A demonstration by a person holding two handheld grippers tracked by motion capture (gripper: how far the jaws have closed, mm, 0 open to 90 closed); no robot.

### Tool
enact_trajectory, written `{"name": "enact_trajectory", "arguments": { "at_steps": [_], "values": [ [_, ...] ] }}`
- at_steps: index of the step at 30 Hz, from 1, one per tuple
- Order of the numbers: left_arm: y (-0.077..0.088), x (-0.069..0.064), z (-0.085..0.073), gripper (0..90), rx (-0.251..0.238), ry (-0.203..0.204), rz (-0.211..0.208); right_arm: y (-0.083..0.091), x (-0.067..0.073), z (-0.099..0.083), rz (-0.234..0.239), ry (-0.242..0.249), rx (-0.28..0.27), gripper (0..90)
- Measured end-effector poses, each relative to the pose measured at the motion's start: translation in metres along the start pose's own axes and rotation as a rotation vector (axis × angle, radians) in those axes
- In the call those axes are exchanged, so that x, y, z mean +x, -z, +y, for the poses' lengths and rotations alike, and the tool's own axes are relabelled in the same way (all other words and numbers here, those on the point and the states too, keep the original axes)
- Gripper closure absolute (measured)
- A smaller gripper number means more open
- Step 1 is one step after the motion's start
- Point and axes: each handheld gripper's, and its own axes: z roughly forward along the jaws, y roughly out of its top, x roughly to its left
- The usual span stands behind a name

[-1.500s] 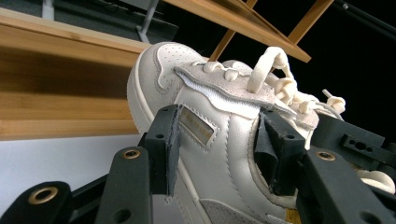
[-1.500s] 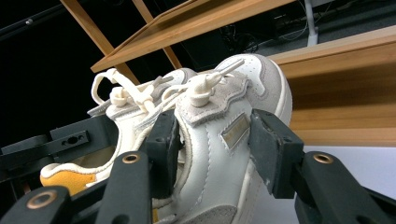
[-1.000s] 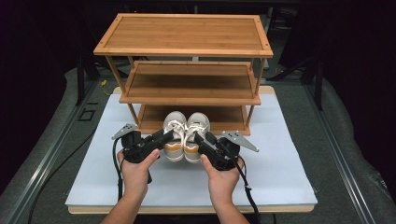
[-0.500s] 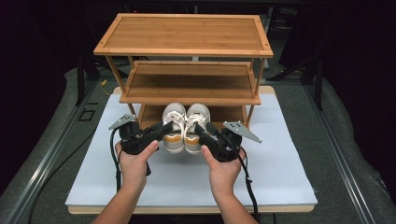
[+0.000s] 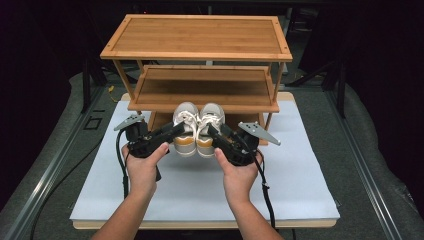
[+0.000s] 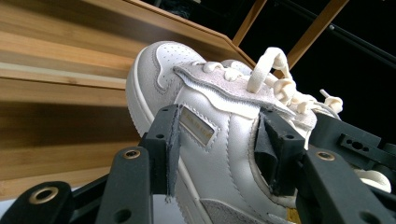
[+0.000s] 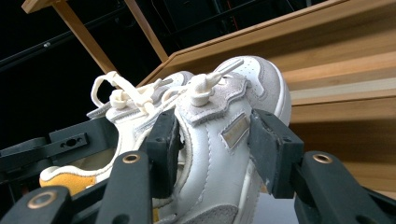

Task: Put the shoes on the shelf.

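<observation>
Shoes (image 5: 198, 131): toes pointing toward rack (image 5: 200, 87), lying between claws.
Left claw (image 5: 176, 131): gripping left shoe.
Right claw (image 5: 214, 132): gripping right shoe.

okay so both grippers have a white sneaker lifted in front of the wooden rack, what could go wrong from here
1. Each shoe is pinched only across its soft side panels: the left gripper on the left sneaker, the right gripper on the right sneaker. Either might sag or slip out.
2. The toes sit close below the middle shelf of the rack; lifting straight up could knock its front edge.
3. Loose laces dangle and might snag on a jaw or the shelf.
</observation>
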Motion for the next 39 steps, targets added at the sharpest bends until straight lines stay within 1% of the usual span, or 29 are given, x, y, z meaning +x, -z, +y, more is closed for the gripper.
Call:
{"name": "enact_trajectory", "arguments": {
  "at_steps": [1, 2, 3, 4, 6, 7, 8, 9, 10, 11, 12, 13, 15, 16, 17, 20, 21, 23, 25, 27, 28, 29, 30, 32, 33, 35, 36, 37, 39],
  "values": [
    [0.0, 0.0, 0.001, 53.6, -0.001, 0.001, -0.002, -0.002, 0.0, 0.001, 0.012, 0.001, -0.013, 53.7],
    [-0.001, 0.001, 0.002, 53.6, -0.003, 0.004, -0.002, -0.001, 0.0, 0.002, 0.001, 0.001, 0.0, 53.7],
    [-0.001, 0.002, 0.003, 53.7, -0.002, 0.007, -0.003, -0.003, 0.0, 0.003, 0.012, -0.001, -0.007, 53.8],
    [-0.002, 0.002, 0.003, 53.7, -0.003, 0.01, -0.002, -0.003, 0.0, 0.004, 0.012, 0.001, 0.008, 53.8],
    [-0.003, 0.002, 0.005, 53.7, -0.002, 0.004, 0.004, -0.006, 0.0, 0.005, 0.012, 0.0, -0.007, 53.8],
    [-0.003, 0.002, 0.006, 53.7, -0.004, 0.001, 0.008, -0.006, 0.001, 0.006, 0.002, 0.002, 0.007, 53.8],
    [-0.003, 0.002, 0.007, 53.8, -0.004, -0.001, 0.01, -0.007, 0.001, 0.006, 0.009, 0.0, -0.004, 53.8],
    [-0.004, 0.002, 0.008, 53.8, -0.005, -0.001, 0.01, -0.006, 0.001, 0.008, 0.0, 0.004, 0.019, 53.9],
    [-0.004, 0.003, 0.01, 53.8, -0.003, -0.003, 0.01, -0.009, 0.001, 0.008, 0.009, -0.001, -0.006, 53.9],
    [-0.005, 0.003, 0.011, 53.8, -0.004, -0.003, 0.012, -0.009, 0.001, 0.009, 0.003, -0.002, 0.0, 54.0],
    [-0.005, 0.003, 0.012, 53.9, -0.006, -0.001, 0.012, -0.011, 0.001, 0.01, 0.01, -0.002, -0.008, 54.0],
    [-0.006, 0.003, 0.013, 53.9, -0.008, 0.001, 0.01, -0.01, 0.001, 0.012, -0.004, -0.001, 0.011, 54.1],
    [-0.008, 0.004, 0.016, 53.9, -0.01, 0.005, 0.011, -0.013, 0.001, 0.014, 0.01, 0.0, -0.01, 54.7],
    [-0.009, 0.004, 0.017, 53.9, -0.015, 0.005, 0.011, -0.013, 0.002, 0.016, -0.011, 0.007, 0.003, 54.8],
    [-0.009, 0.004, 0.019, 54.0, -0.015, 0.004, 0.013, -0.015, 0.002, 0.017, 0.0, 0.01, -0.011, 54.9],
    [-0.012, 0.005, 0.023, 54.0, -0.017, 0.004, 0.013, -0.018, 0.002, 0.022, -0.003, 0.021, -0.005, 55.7],
    [-0.013, 0.005, 0.025, 54.1, -0.02, 0.005, 0.016, -0.019, 0.002, 0.023, -0.003, 0.022, 0.003, 55.8],
    [-0.016, 0.005, 0.028, 54.1, -0.021, 0.0, 0.021, -0.022, 0.002, 0.026, -0.01, 0.026, -0.01, 56.4],
    [-0.02, 0.006, 0.032, 54.1, -0.021, -0.002, 0.026, -0.025, 0.002, 0.029, -0.017, 0.034, 0.005, 56.9],
    [-0.023, 0.007, 0.035, 54.1, -0.019, -0.002, 0.03, -0.029, 0.0, 0.031, -0.014, 0.027, -0.002, 57.1],
    [-0.025, 0.007, 0.036, 54.0, -0.02, -0.003, 0.031, -0.03, -0.001, 0.032, -0.016, 0.027, 0.005, 57.1],
    [-0.026, 0.008, 0.037, 54.1, -0.02, -0.001, 0.031, -0.033, -0.002, 0.033, -0.017, 0.022, -0.008, 57.1],
    [-0.029, 0.009, 0.039, 54.1, -0.023, 0.004, 0.031, -0.034, -0.003, 0.034, -0.017, 0.023, 0.006, 57.1],
    [-0.033, 0.011, 0.041, 54.1, -0.025, 0.009, 0.028, -0.039, -0.004, 0.037, -0.022, 0.022, -0.009, 57.2],
    [-0.035, 0.013, 0.043, 54.1, -0.03, 0.015, 0.025, -0.04, -0.005, 0.039, -0.027, 0.029, -0.003, 57.2],
    [-0.039, 0.016, 0.045, 54.0, -0.032, 0.022, 0.018, -0.045, -0.007, 0.043, -0.023, 0.029, -0.01, 57.2],
    [-0.041, 0.016, 0.046, 54.1, -0.033, 0.021, 0.019, -0.046, -0.008, 0.044, -0.024, 0.028, 0.002, 57.2],
    [-0.043, 0.017, 0.047, 54.1, -0.03, 0.018, 0.021, -0.048, -0.009, 0.045, -0.021, 0.029, -0.007, 57.2],
    [-0.048, 0.019, 0.048, 54.1, -0.021, 0.013, 0.028, -0.052, -0.01, 0.047, -0.035, 0.035, 0.006, 57.2]
  ]
}}
